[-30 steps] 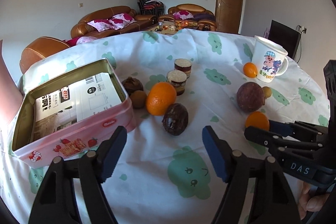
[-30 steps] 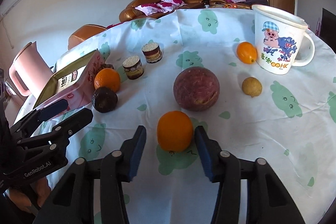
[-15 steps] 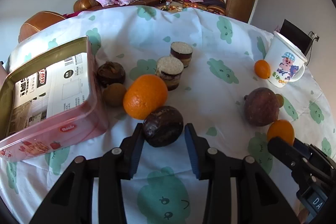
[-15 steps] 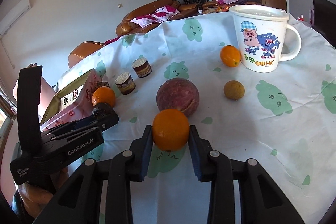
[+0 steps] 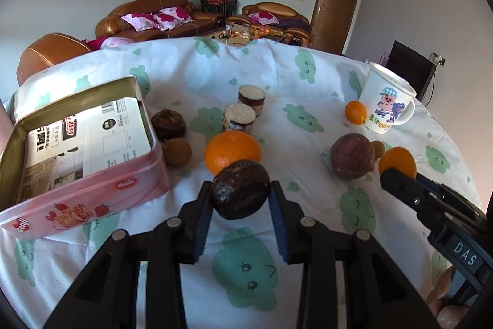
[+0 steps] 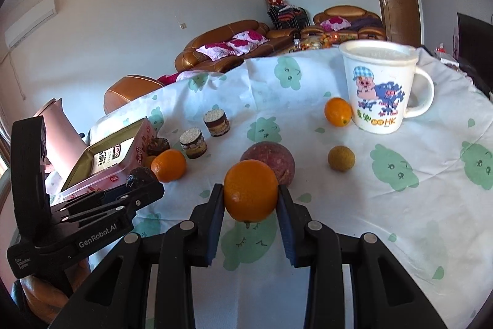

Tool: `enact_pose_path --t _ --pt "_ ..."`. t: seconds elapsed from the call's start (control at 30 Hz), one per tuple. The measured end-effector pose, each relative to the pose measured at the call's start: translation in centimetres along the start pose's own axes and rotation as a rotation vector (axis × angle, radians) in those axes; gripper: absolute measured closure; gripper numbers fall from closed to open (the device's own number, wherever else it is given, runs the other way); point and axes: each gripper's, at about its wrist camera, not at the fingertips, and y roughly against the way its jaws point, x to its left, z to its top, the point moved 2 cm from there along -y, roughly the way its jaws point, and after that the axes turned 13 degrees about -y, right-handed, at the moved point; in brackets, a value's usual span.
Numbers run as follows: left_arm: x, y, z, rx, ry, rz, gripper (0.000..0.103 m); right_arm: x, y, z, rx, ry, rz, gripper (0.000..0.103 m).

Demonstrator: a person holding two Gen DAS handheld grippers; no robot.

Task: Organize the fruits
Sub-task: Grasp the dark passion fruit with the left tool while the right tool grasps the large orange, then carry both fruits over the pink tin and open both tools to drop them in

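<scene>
Dark, wrinkled passion fruit [image 5: 240, 188] pinched across its middle by closing left gripper [image 5: 241, 205], beside pink tin [image 5: 92, 193]. Orange [image 6: 250, 190] clenched in right gripper [image 6: 250, 202], just above cloth. Both probably light, firm, round: prone to rolling, best held at the widest part.

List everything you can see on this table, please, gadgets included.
tin: one, pink, open, left side
oranges: three, orange; big one mid-table, small one by mug, one gripped
dark fruit: one, brown-black, between left jaws
purple fruit: one, reddish, behind gripped orange
small brown fruits: two, tan; by tin, near mug
wrinkled fruit: one, dark, beside tin
layered cakes: two, brown-white, mid-table
mug: one, white, cartoon print, far right
tablecloth: one, white with green
left gripper: black, closing on dark fruit
right gripper: black, shut on orange
</scene>
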Motion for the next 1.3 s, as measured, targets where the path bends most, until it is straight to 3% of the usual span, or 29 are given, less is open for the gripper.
enact_pose_path --t 0.17,0.33,0.67,0.77,0.97,1.3 --pt "2.4 2.1 0.6 -0.056 -0.012 0.088 0.066 2.1 1.0 -0.3 -0.077 0.089 -0.02 0.068" --pt "6.1 3.5 0.8 -0.095 -0.011 0.19 0.066 5.4 -0.1 -1.2 -0.035 0.147 -0.002 0.068" --pt "14.4 3.9 -0.1 -0.053 0.079 0.374 0.066 16.7 -4.2 -1.2 -0.017 0.275 0.134 0.068" --pt "16.1 3.5 -0.6 -0.024 0.111 0.399 0.066 18.7 -6.8 -0.9 0.042 0.224 0.192 0.067" --pt "17.1 2.9 -1.2 0.023 0.114 0.458 0.066 20.9 -10.7 -0.9 0.1 0.203 0.217 0.067" --pt "17.5 1.7 -1.8 0.071 0.112 0.486 0.066 20.9 -13.0 -2.1 0.177 0.19 0.255 0.066"
